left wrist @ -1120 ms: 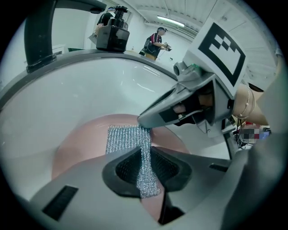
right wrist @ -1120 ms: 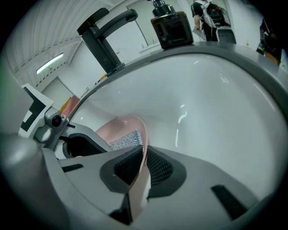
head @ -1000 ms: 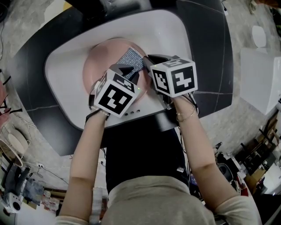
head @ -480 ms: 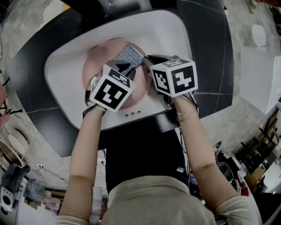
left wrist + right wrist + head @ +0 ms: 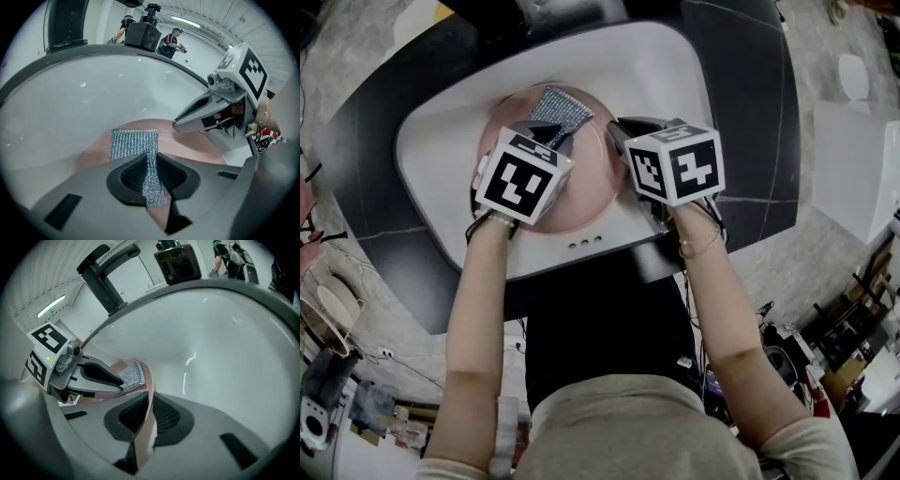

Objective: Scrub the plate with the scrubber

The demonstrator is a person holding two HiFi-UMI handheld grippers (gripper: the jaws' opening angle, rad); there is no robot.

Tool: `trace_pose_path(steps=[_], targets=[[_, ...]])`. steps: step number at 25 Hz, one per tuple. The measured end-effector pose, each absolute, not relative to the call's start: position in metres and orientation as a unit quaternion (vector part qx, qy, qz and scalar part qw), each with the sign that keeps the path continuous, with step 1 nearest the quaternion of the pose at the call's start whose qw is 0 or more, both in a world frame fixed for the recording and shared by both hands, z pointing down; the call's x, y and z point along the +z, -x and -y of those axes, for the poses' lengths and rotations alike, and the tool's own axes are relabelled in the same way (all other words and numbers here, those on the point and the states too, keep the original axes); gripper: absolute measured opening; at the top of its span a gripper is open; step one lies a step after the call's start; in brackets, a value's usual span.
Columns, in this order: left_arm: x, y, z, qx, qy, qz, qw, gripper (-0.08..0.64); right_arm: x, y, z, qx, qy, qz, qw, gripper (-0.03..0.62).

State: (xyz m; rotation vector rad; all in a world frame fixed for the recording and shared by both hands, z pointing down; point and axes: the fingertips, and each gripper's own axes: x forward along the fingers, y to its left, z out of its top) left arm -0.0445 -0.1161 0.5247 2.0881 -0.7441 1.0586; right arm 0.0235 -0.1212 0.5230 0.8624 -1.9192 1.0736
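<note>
Left claw (image 5: 151, 176) clamps scrubber (image 5: 133, 143), right claw (image 5: 144, 416) pinches plate (image 5: 595, 178) rim. Hard strokes at far rim could lever plate loose into sink (image 5: 441, 169).

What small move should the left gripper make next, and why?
Probably pull the scrubber back across the plate toward the person: the left gripper pinches it at the plate's far rim, while the right gripper clamps the right rim.

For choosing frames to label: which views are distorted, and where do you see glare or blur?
Head view: evenly lit, sharp, edges slightly bent. Left gripper view: strong fisheye, black corners, highlights on the sink, scrubber sharp. Right gripper view: same fisheye, glare streak on the sink, near plate rim soft.
</note>
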Motion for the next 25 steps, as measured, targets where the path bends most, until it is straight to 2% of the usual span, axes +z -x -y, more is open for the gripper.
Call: trace_pose_path(steps=[12,25], targets=[[0.528,0.084,0.105,0.448,-0.776,0.301,0.324,0.080,0.520,-0.023,0.122,0.425,-0.337,0.755,0.368,0.040],[0.520,0.091,0.077,0.465,-0.774,0.281,0.324,0.078,0.515,-0.020,0.122,0.426,-0.331,0.759,0.364,0.040]])
